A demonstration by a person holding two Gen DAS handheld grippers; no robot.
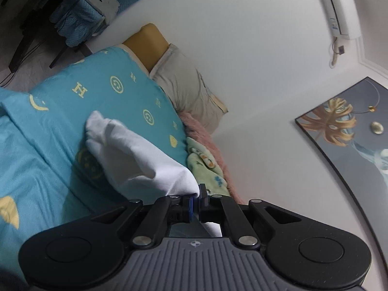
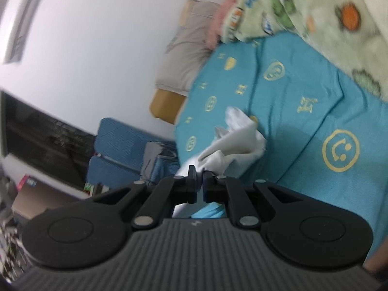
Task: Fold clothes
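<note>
Grippers, left (image 1: 197, 195) & right (image 2: 199, 178), pinch 1 white garment (image 1: 135, 155) (over bed (image 1: 48, 165)).

The bed (image 1: 36, 150), covered by a teal sheet printed with yellow smileys, is overlaid by a white garment (image 1: 135, 155), a green patterned blanket (image 1: 206, 167) and a beige pillow (image 1: 191, 94).

The right wrist view is blurred; the green blanket (image 2: 303, 12) is smeared.

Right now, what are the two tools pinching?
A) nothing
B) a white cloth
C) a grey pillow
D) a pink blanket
B: the left tool and the right tool are each shut on a bit of the white cloth above the blue bedsheet.
</note>
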